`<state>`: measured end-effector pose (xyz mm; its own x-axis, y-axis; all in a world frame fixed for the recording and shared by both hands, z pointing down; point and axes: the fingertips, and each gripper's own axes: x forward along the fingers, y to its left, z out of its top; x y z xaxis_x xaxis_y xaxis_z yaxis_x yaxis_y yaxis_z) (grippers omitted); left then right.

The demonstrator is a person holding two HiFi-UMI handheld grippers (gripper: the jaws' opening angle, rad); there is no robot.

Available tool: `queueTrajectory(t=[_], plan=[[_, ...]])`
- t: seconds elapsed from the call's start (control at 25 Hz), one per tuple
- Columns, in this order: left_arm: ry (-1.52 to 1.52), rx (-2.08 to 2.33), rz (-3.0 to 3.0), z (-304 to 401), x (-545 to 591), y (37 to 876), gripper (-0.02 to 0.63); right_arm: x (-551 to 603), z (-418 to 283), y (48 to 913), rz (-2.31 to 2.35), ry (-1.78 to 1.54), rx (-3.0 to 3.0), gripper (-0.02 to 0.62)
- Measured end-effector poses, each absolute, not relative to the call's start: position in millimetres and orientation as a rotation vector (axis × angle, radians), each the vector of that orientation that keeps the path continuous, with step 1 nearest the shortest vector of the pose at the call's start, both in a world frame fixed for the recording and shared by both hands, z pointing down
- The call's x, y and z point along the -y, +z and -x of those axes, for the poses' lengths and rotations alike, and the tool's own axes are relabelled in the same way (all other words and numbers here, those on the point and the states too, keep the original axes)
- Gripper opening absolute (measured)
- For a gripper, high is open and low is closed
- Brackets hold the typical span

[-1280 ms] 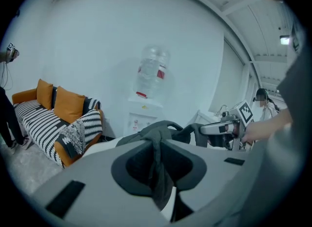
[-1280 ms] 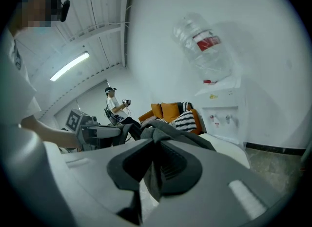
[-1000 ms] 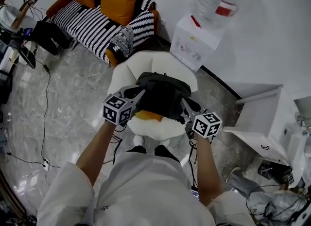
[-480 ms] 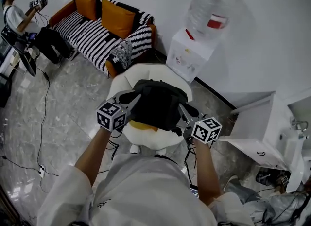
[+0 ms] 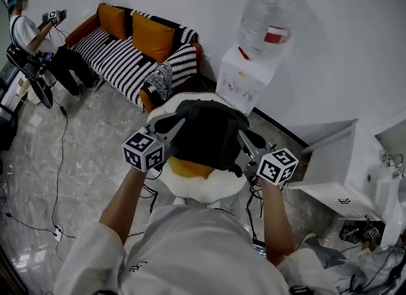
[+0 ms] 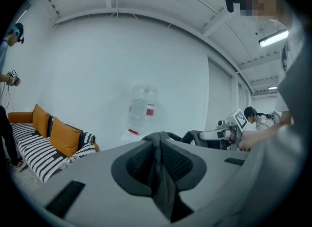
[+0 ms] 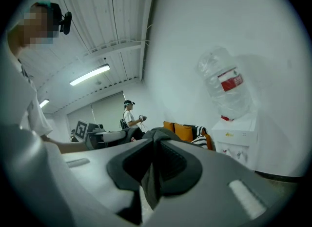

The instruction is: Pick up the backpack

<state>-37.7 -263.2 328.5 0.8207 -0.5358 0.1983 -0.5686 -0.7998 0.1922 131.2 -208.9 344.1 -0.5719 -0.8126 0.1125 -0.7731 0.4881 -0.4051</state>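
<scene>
Above the white chair seat, black backpack slung between left hand-held gripper and right hand-held gripper, each pinched tight on a fabric fold at opposite side edges.

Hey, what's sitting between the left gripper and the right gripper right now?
The black backpack. The head view shows it filling the gap, with the left gripper and the right gripper each clamped on its fabric.
</scene>
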Motion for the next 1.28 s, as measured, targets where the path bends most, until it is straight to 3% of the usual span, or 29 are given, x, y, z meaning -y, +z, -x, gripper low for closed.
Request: queueTrajectory(t=[1.28], plan=[[-0.08, 0.878, -2.915, 8.8, 308.1, 208.6, 0.044, 251.4, -159.2, 214.5, 1.37, -0.294, -2.609, 0.038]])
